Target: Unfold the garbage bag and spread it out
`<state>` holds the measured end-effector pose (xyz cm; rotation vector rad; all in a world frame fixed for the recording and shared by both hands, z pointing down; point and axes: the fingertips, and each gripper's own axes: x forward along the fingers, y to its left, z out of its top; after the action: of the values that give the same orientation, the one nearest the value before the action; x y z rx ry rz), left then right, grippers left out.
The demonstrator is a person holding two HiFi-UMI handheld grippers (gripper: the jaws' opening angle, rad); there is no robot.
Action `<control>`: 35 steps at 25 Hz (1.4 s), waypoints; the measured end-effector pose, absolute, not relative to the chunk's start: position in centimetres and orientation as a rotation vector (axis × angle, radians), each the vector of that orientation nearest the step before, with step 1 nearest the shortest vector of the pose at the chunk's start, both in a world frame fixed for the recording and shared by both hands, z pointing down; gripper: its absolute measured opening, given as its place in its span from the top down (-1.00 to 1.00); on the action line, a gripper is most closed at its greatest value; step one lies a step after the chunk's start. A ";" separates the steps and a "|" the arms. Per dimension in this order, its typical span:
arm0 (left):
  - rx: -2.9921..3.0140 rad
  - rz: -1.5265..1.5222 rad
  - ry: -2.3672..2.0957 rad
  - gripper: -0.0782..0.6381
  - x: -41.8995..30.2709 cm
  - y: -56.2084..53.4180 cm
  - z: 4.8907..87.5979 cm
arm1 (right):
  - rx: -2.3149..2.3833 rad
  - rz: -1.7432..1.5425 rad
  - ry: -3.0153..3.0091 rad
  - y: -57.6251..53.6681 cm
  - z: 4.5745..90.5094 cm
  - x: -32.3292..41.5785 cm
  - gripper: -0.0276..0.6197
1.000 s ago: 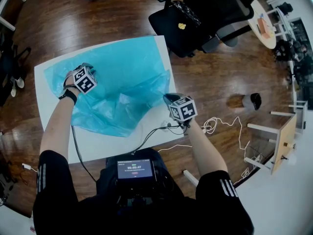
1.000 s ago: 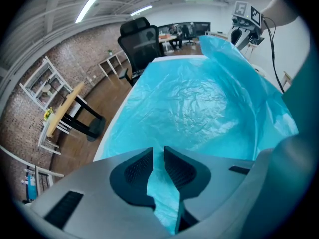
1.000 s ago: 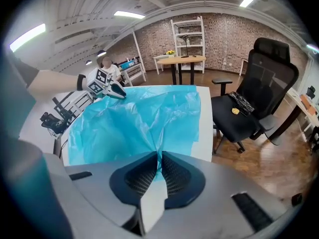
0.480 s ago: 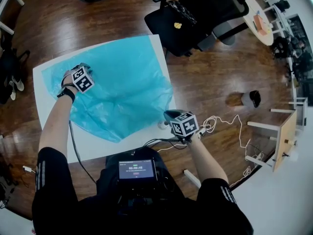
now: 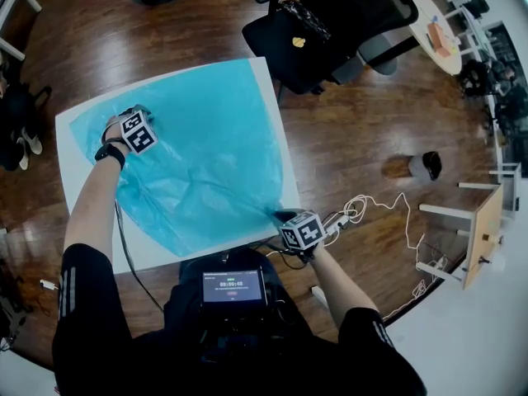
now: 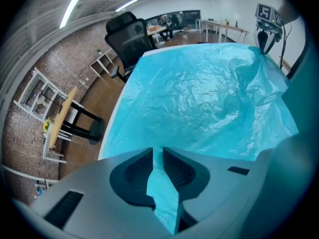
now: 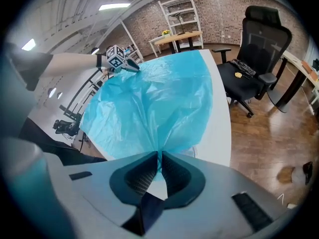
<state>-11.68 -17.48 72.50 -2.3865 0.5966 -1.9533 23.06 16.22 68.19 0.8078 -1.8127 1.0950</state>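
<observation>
The blue garbage bag (image 5: 198,155) lies opened into a broad, wrinkled sheet over most of the white table (image 5: 148,250). It is drawn taut on a diagonal from the far left of the tabletop to its near right corner. One corner of the bag points at the far right edge, toward the black office chair (image 5: 330,31).

The left gripper (image 5: 132,112) sits at the far left end, its jaws nearly together and clamped on a strip of the film, as the left gripper view shows (image 6: 158,153). The right gripper (image 5: 280,216) holds the opposite end at the near right corner. Its jaws are pinched on a gathered point of plastic (image 7: 159,157), and creases fan out from there.

The bag lies flat, and which edge is its mouth cannot be told. The person's left forearm (image 5: 95,196) covers part of the bag's left edge. The right gripper's marker cube hides the table corner beneath it.
</observation>
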 end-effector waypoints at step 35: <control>-2.322 -1.919 0.576 0.71 -11.3 -16.9 72.5 | 0.949 0.647 -2.259 -3.0 57.1 13.5 0.35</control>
<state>-11.27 -16.86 72.49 -2.3218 0.5760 -1.9192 13.53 -3.01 57.08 0.9494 -2.2593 0.6469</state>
